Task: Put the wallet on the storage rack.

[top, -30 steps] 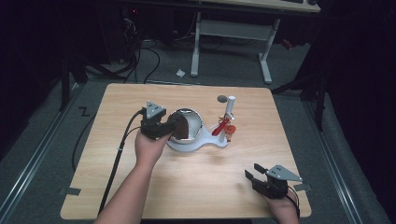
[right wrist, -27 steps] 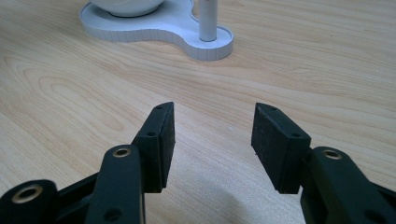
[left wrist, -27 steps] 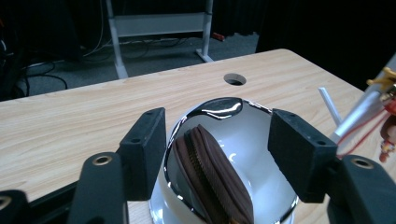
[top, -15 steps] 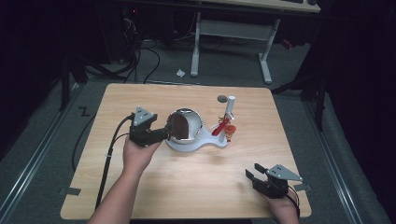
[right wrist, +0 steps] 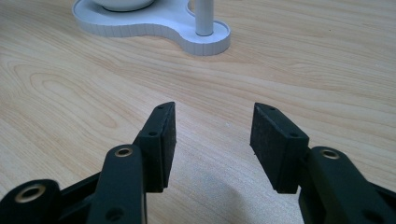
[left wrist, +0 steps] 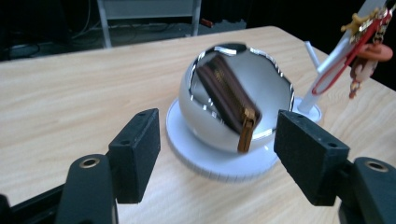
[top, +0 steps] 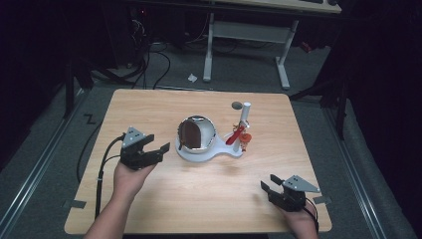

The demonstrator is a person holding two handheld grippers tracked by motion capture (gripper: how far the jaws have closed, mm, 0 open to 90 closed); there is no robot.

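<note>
A white stand (top: 209, 152) sits mid-table and carries a shiny round bowl (top: 196, 133) tipped toward the left. Inside the bowl leans a brown zip pouch (left wrist: 226, 100) with a gold pull. Red and orange keychains (top: 238, 135) hang on the stand's white post (top: 245, 113). My left gripper (top: 158, 149) is open, empty, a little left of the bowl. In the left gripper view its pads (left wrist: 137, 154) frame the bowl from a short distance. My right gripper (top: 268, 188) rests open near the front right corner, jaws apart over bare wood (right wrist: 212, 144).
The wooden table (top: 149, 109) stands on grey floor with cables (top: 144, 59) behind it. A white desk frame (top: 246, 35) stands at the back. A small grey disc (top: 237, 105) lies behind the post. The left gripper's cable (top: 99, 169) trails off the front left.
My left gripper has let go inside the bowl and drawn back to the left and toward me, now open and empty. The right gripper has not moved.
</note>
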